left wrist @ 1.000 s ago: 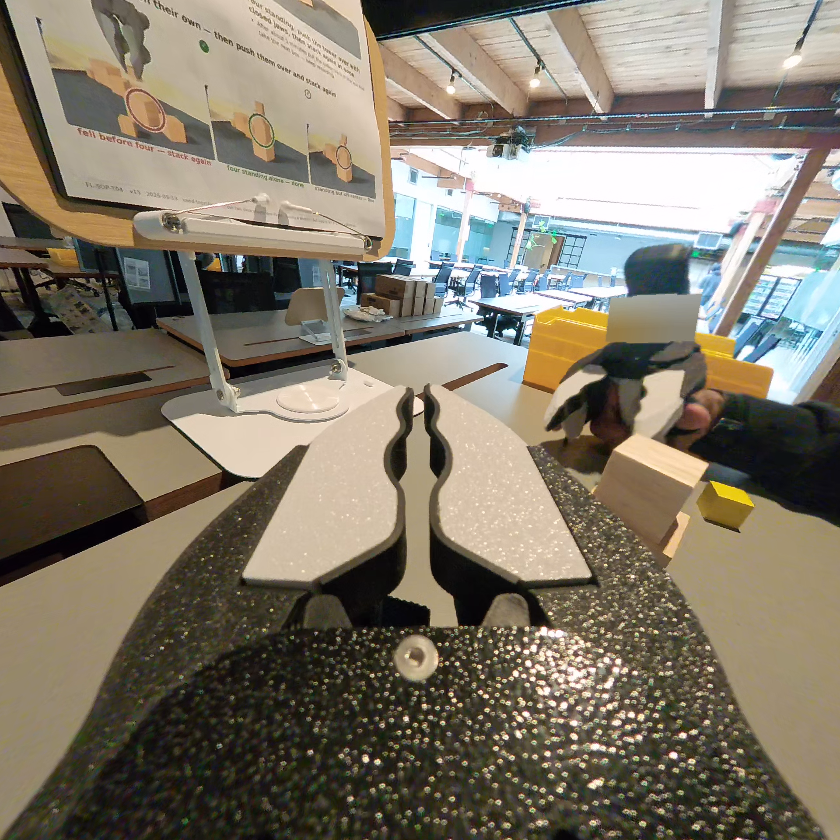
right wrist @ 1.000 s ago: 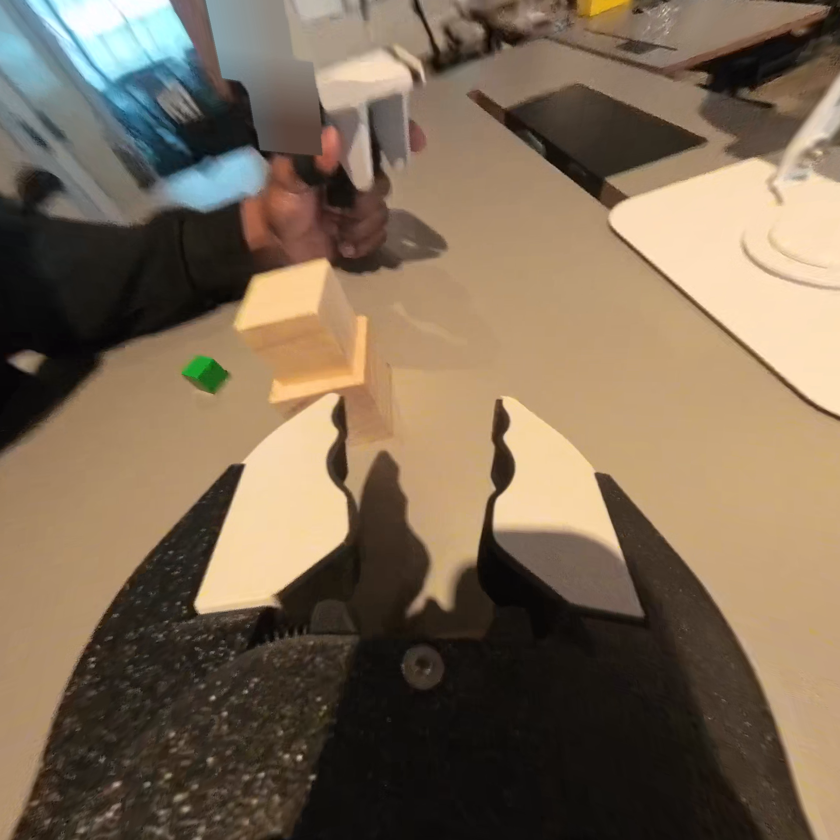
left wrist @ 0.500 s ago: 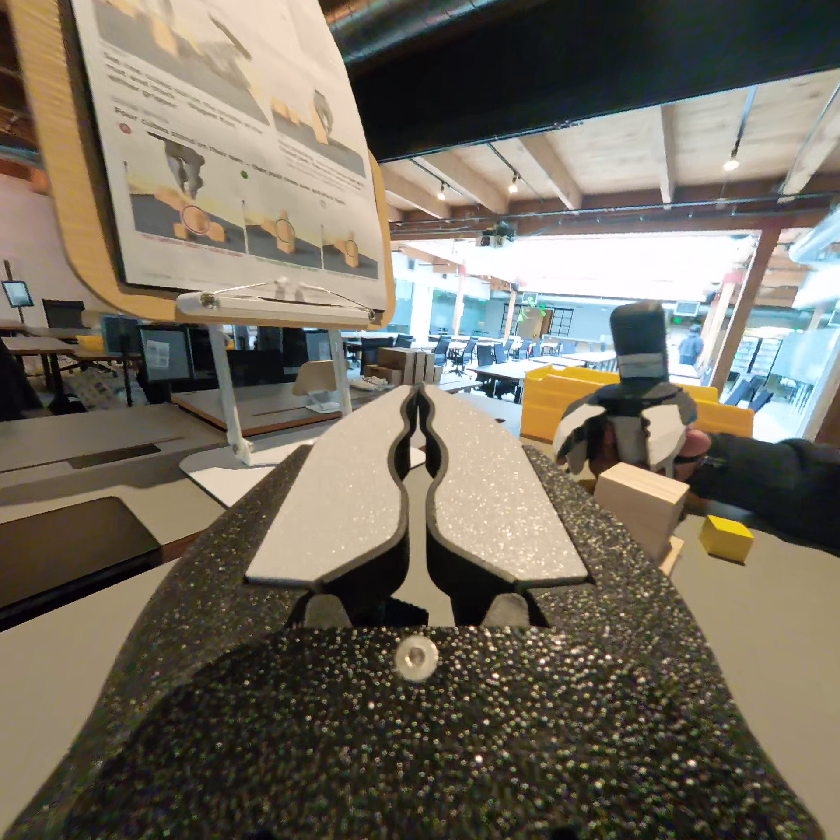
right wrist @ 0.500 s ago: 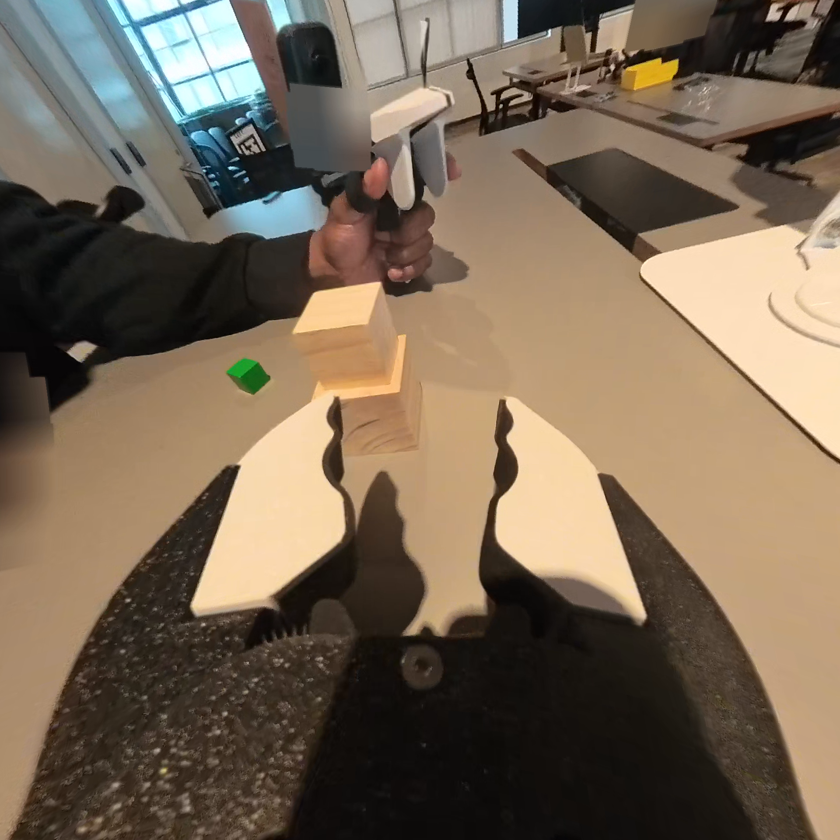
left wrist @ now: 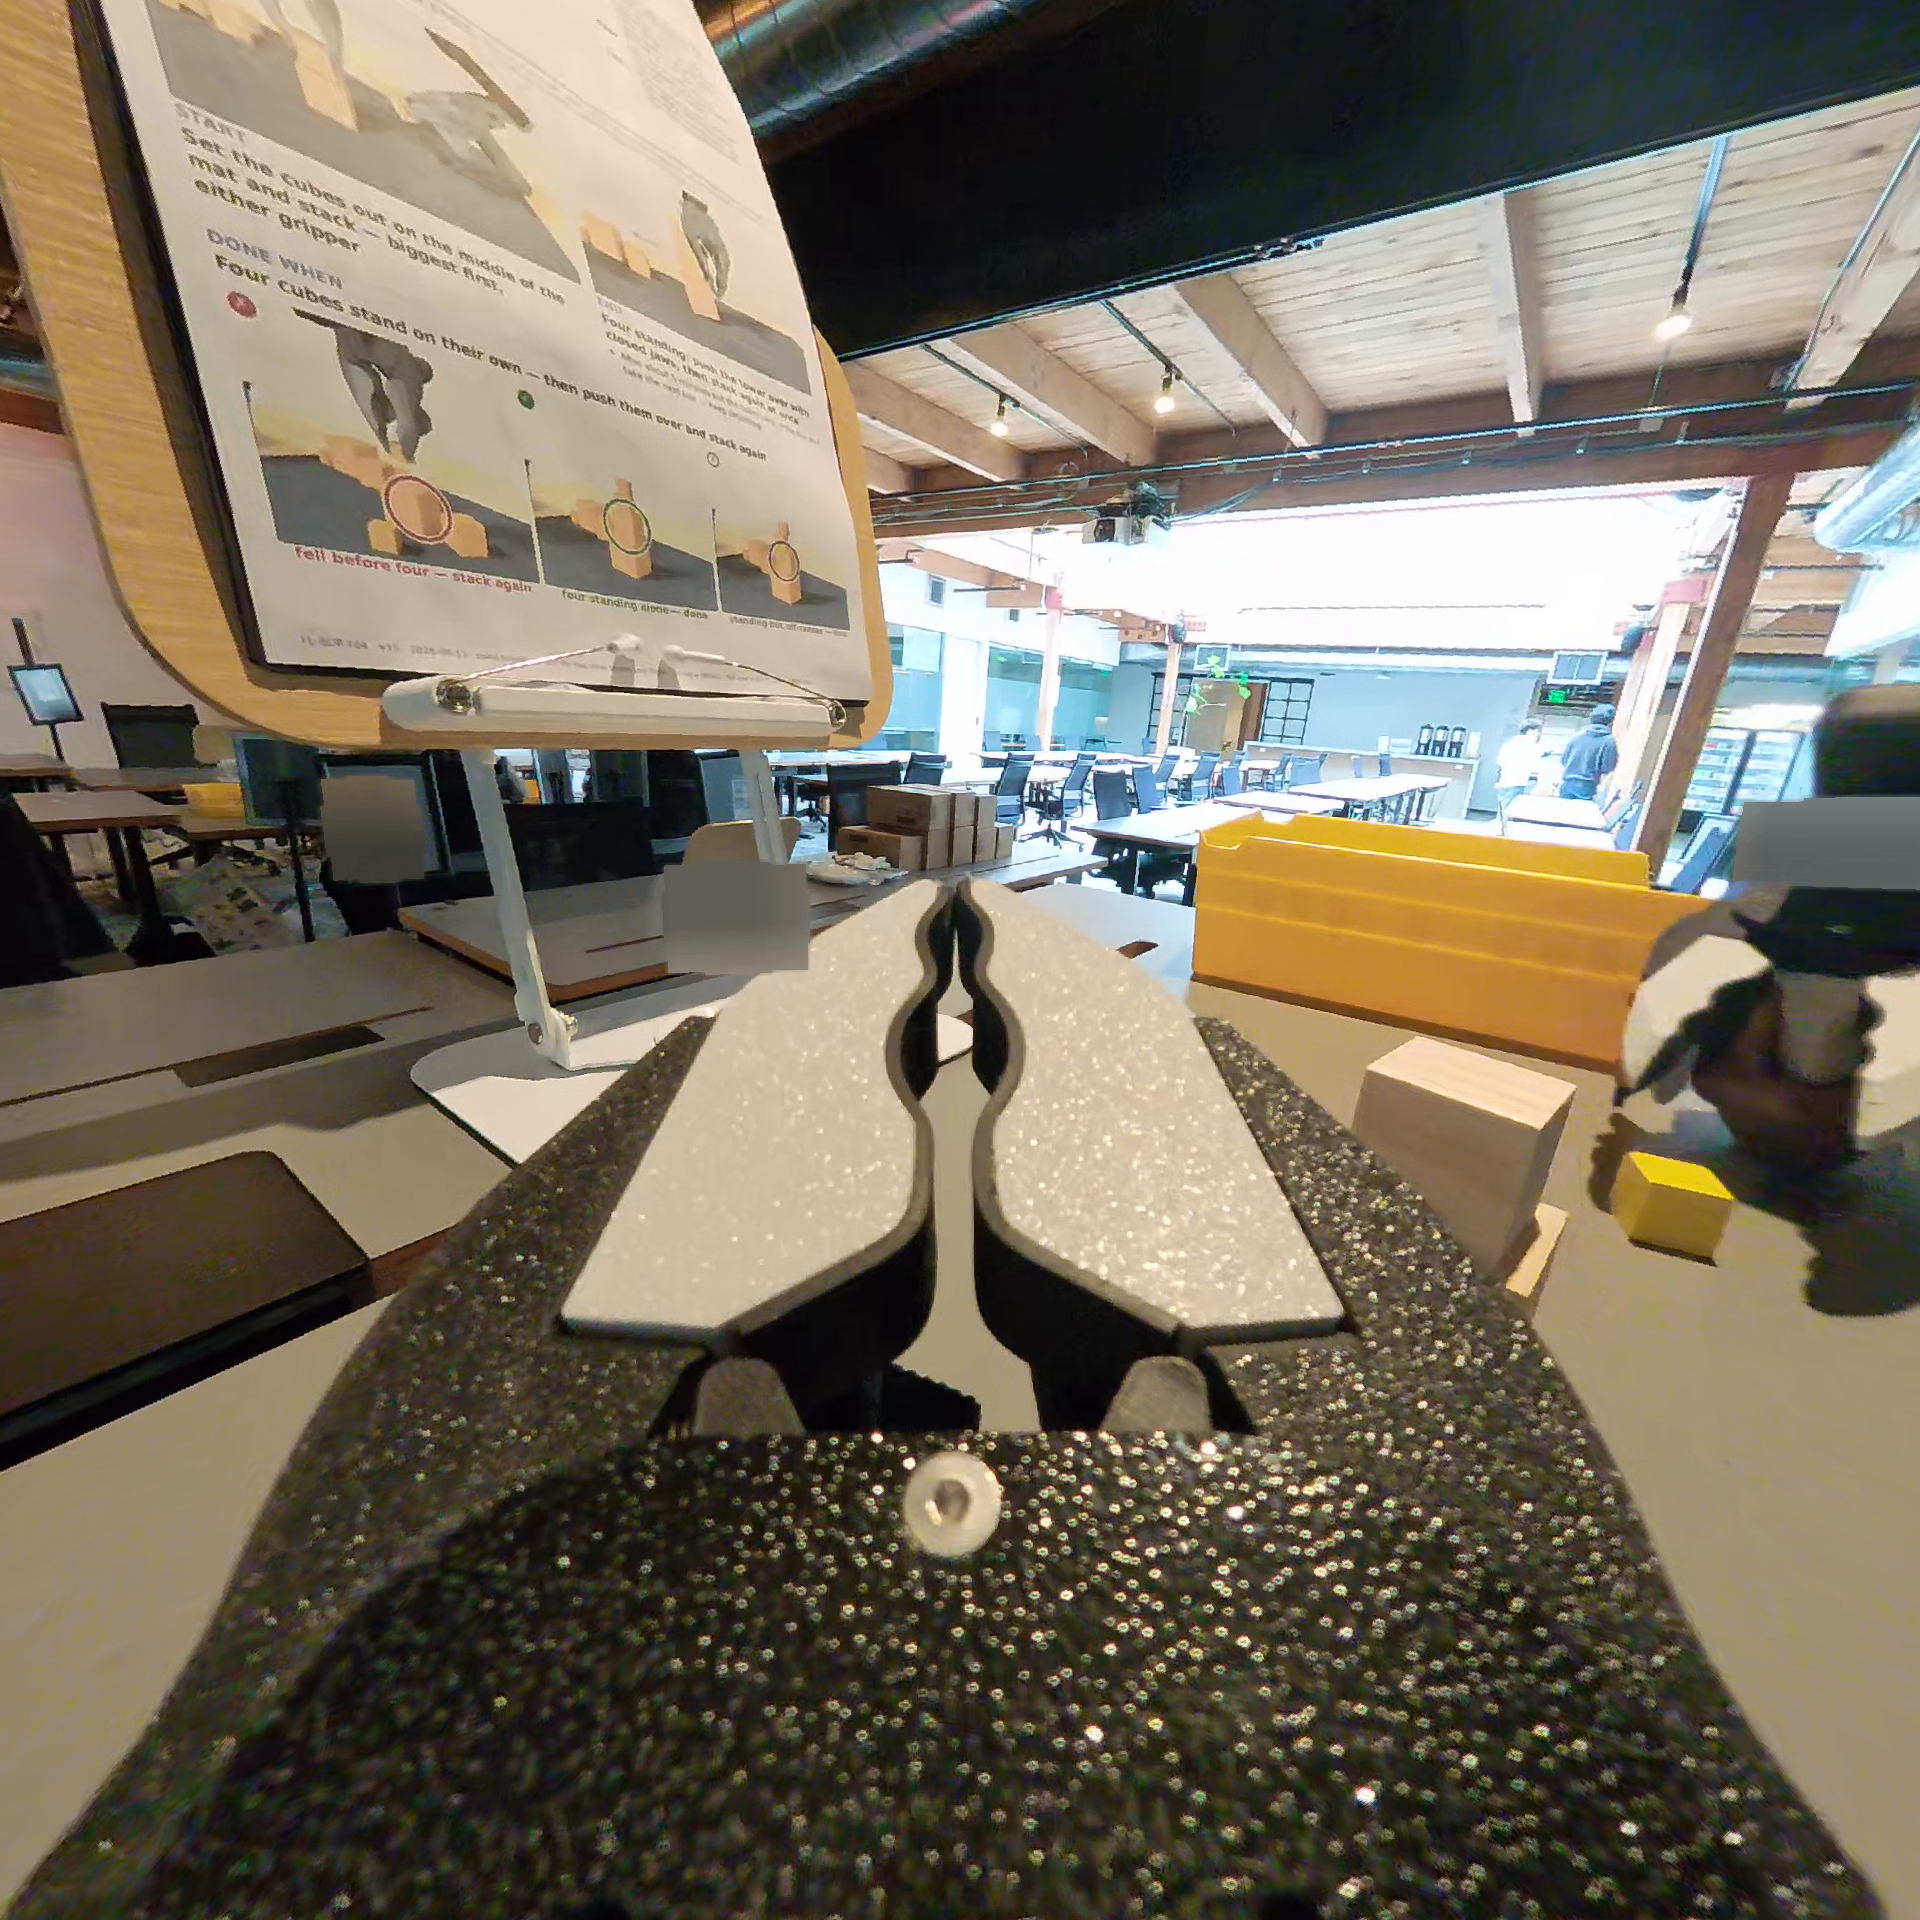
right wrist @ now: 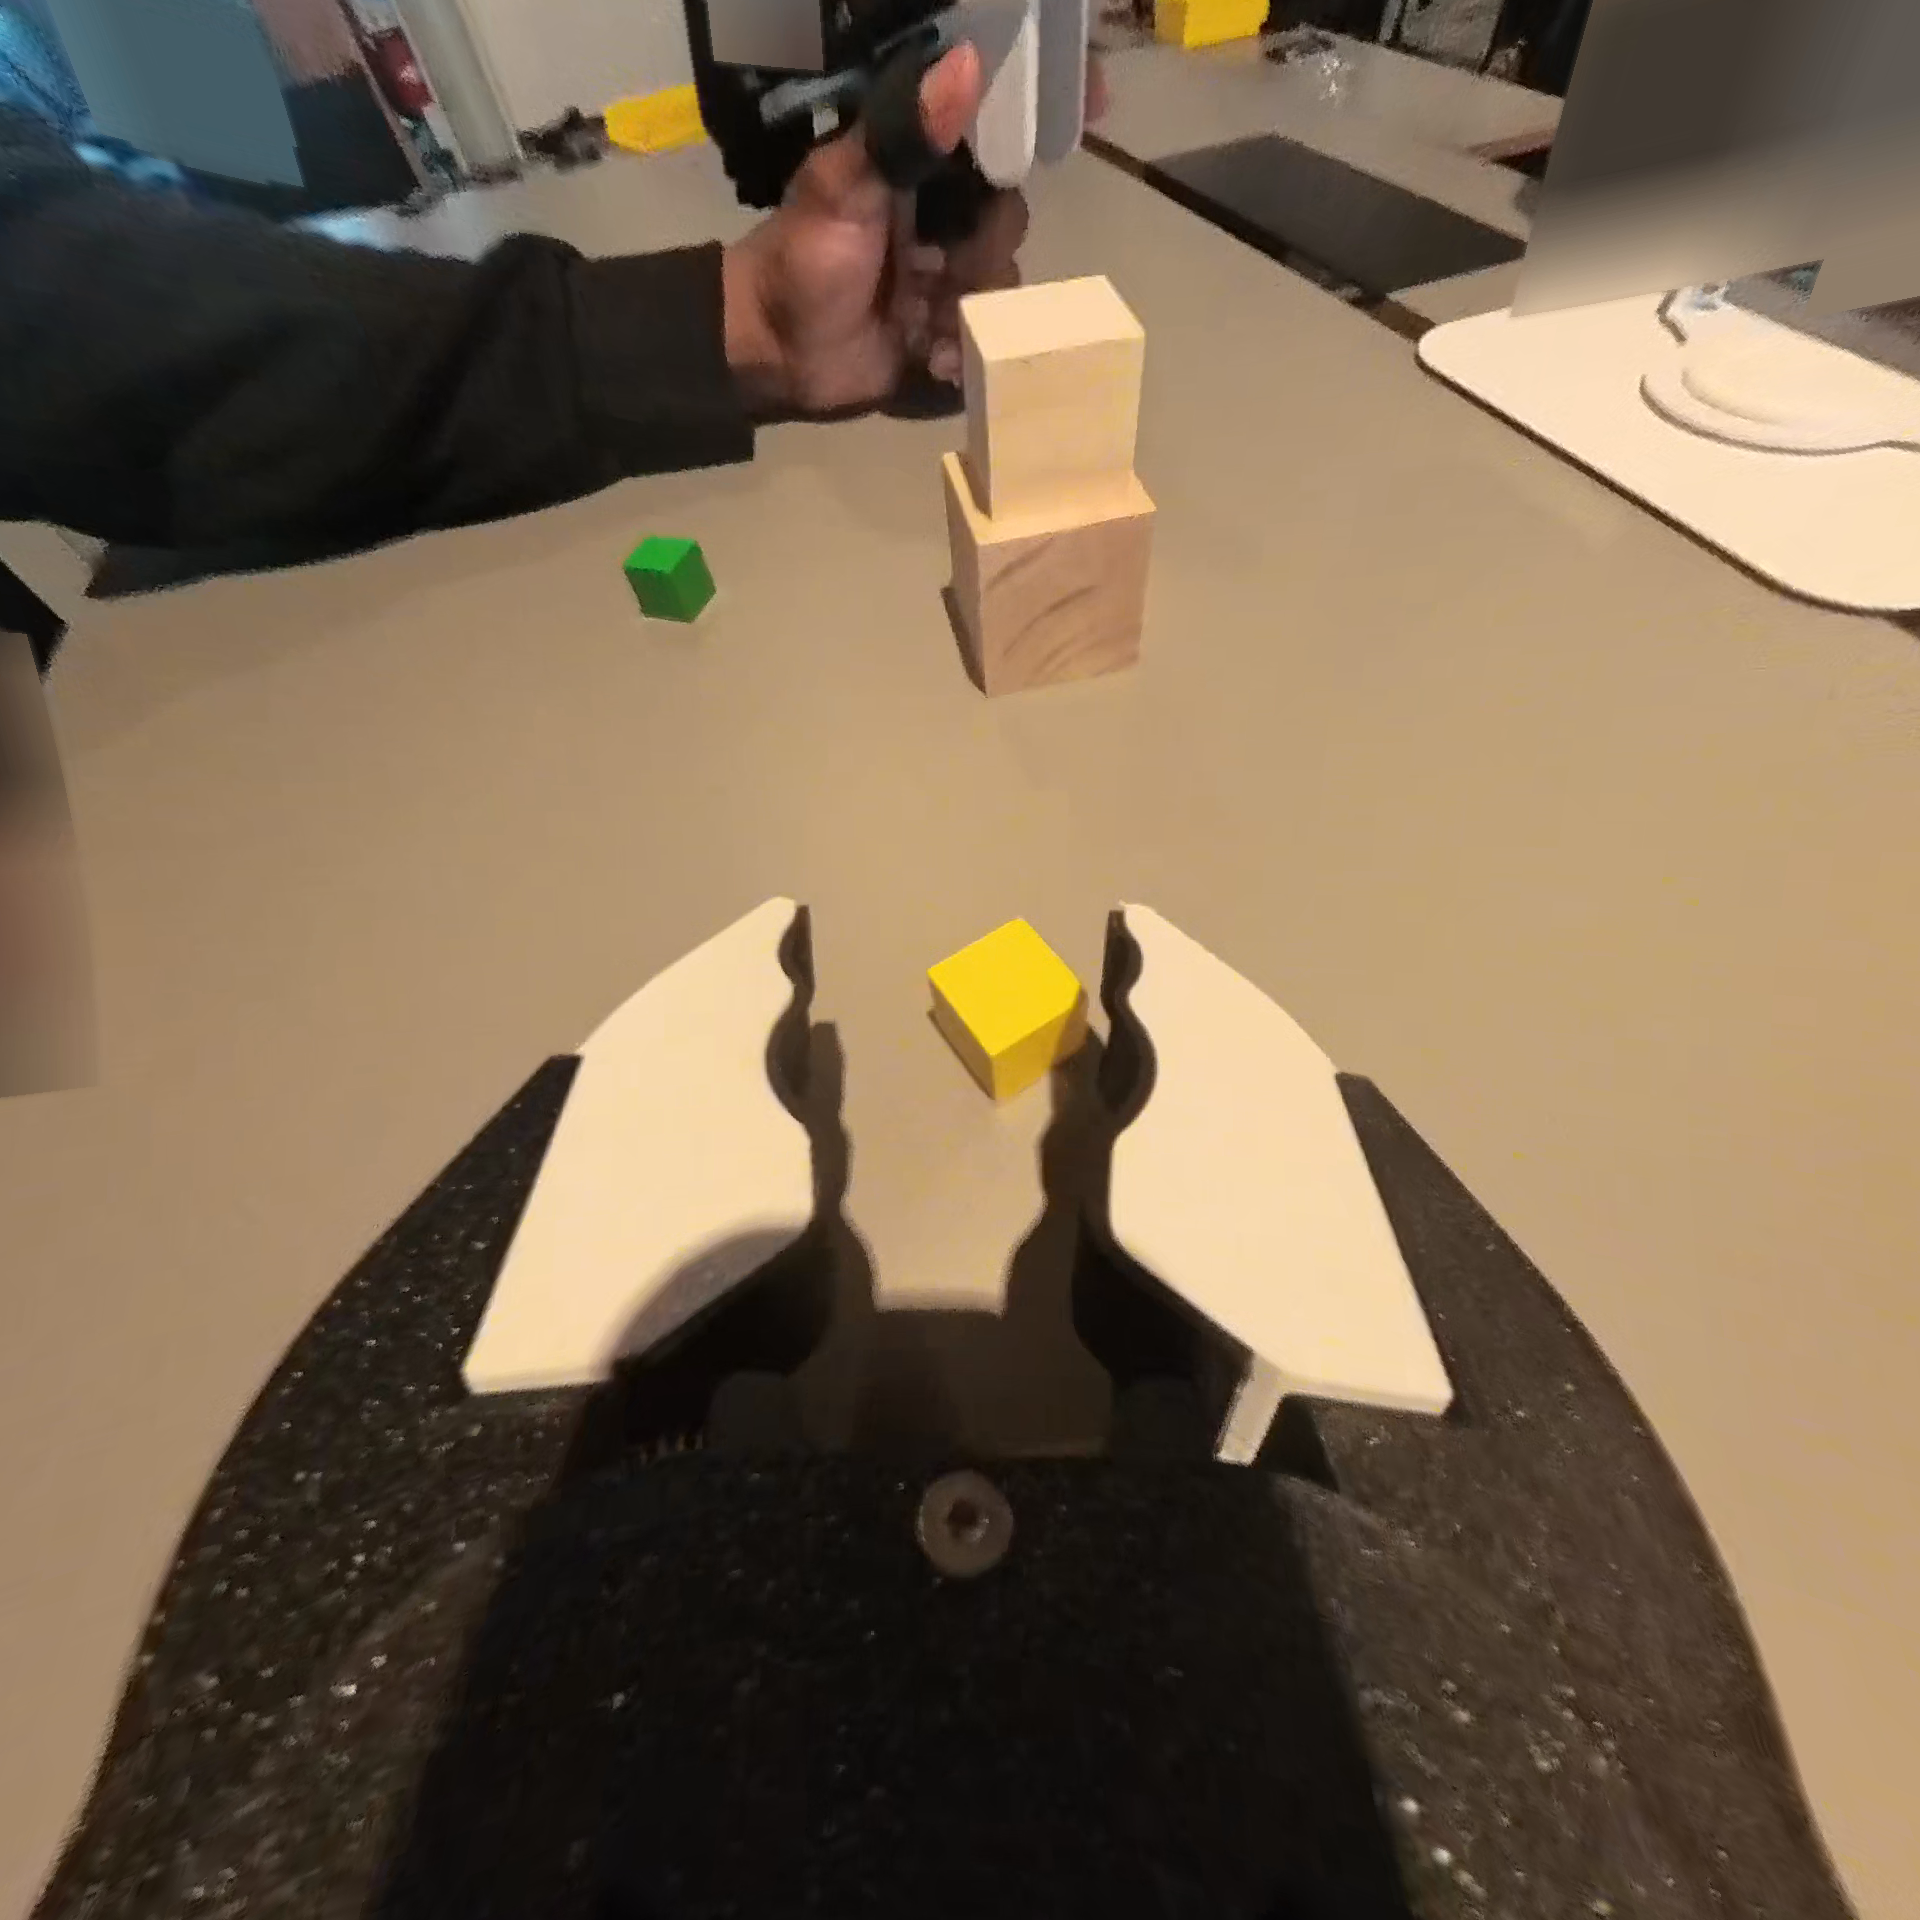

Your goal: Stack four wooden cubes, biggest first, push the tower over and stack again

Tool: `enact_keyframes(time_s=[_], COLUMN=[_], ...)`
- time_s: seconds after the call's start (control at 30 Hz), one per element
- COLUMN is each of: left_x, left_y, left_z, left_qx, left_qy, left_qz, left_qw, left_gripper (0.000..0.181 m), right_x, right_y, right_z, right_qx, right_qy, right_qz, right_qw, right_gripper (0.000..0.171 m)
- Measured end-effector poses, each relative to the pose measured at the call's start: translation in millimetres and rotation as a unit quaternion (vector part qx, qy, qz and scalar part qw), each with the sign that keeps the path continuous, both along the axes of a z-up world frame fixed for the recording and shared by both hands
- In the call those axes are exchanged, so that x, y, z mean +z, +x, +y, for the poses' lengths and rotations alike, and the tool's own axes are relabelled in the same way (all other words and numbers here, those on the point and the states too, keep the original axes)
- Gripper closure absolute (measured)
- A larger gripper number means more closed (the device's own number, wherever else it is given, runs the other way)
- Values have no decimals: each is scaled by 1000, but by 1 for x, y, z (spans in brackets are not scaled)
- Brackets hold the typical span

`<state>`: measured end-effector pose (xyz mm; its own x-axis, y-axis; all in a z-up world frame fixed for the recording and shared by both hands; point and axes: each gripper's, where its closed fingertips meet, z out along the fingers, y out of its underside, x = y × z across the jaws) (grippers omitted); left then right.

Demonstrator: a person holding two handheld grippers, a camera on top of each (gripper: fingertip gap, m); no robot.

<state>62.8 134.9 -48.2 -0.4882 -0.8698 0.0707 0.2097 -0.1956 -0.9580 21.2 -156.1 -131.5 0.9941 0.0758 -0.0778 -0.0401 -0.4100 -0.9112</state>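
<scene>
Right claw [right wrist: 956, 925] spread around yellow cube [right wrist: 1004, 1004], corner toward camera, left claw [left wrist: 954, 902] pressed together

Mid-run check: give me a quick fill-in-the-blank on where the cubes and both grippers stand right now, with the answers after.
1. The tower now counts ____ plain wooden cubes.
2. The right gripper is open, with the ____ cube between its fingers on the table.
3. The left gripper is ____ and holds nothing.
4. The green cube lies on the table, ____ the tower.

Missing words: two; yellow; shut; apart from
</scene>
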Motion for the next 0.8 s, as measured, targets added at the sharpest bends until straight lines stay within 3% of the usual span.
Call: enact_keyframes(time_s=[0.33,0.53,0.7,0.8], left_x=[4,2,0,-1], left_y=[-2,1,5,6], left_z=[10,11,13,12], left_qx=[-3,-9,-7,-8], left_qy=[-39,-45,-53,-52], left_qz=[-6,8,22,29], left_qw=[999,999,998,998], left_gripper=[181,181,181,181], right_x=[-41,-39,-28,-11], right_y=[8,11,25,31], right_z=[4,6,5,13], right_qx=[5,-15,-84,-126], right_qy=[-138,-132,-97,-39], right_qz=[-82,-94,-108,-73], right_qw=[987,987,986,989], right_gripper=[122,139,142,142])
